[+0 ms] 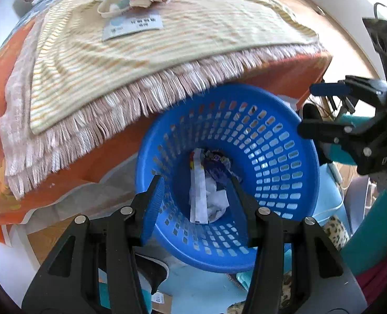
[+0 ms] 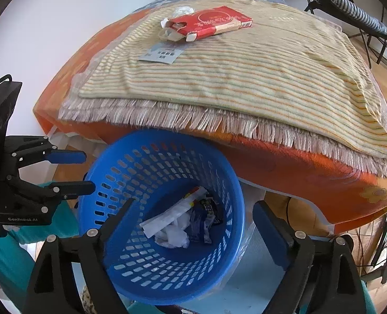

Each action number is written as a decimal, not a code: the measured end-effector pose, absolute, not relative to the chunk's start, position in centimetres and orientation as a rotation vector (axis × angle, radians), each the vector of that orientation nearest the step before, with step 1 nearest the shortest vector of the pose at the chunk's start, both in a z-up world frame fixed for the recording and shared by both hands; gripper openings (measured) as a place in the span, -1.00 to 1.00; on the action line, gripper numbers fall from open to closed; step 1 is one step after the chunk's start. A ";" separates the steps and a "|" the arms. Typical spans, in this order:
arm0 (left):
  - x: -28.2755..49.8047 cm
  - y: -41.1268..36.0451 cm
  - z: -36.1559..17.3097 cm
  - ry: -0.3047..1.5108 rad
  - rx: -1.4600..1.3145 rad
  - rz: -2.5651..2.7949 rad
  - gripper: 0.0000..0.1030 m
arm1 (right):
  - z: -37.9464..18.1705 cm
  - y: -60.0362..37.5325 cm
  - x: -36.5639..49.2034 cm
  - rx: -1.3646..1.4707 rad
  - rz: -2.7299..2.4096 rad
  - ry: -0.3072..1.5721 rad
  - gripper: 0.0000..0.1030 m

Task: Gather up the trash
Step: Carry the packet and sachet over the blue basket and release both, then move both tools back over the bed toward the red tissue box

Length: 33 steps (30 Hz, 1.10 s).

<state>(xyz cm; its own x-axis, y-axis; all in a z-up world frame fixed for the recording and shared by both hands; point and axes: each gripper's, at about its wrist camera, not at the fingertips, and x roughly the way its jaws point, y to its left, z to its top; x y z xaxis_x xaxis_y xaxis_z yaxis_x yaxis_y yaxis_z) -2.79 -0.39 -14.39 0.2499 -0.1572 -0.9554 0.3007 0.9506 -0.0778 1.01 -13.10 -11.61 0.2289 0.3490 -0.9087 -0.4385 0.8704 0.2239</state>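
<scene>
A round blue plastic basket (image 1: 272, 141) with slotted lattice walls is parked just below the worktop (image 2: 311, 172) edge, tipped a bit toward the cameras. Crumpled white paper (image 2: 174, 233), a long flat white wrapper (image 1: 199, 196) and a dark glossy wrapper (image 2: 206, 217) are piled at its bottom. The worktop is draped in a smooth orange cloth, topped by a soft striped cream towel (image 2: 245, 78) and a fringed mat (image 1: 102, 130) whose tassels hang over the edge. More trash is left on the towel: a torn red cardboard box (image 2: 209, 23), a flat pale blue printed packet (image 2: 160, 53) and a white crumpled wad (image 2: 183, 10). The left gripper (image 1: 197, 180) is held apart over the basket mouth, clamped on nothing. The right gripper (image 2: 193, 206) is spread wide too, empty, one finger inside the basket and one outside its rim.
</scene>
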 end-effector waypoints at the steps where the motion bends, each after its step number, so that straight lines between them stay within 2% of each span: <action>1: -2.6 -0.2 -14.1 1.276 0.123 -0.311 0.13 | -11.5 -13.1 1.2 -0.081 0.540 1.223 0.79; 2: -2.3 -0.1 -13.7 1.265 0.117 -0.307 0.24 | -11.3 -13.1 1.3 -0.077 0.537 1.221 0.80; 3: -2.1 0.0 -13.4 1.257 0.116 -0.303 0.26 | -11.2 -13.1 1.5 -0.072 0.533 1.218 0.80; 33: 7.9 4.0 -6.5 1.113 -0.030 -0.148 0.27 | -6.4 -13.1 6.5 0.012 0.441 1.093 0.80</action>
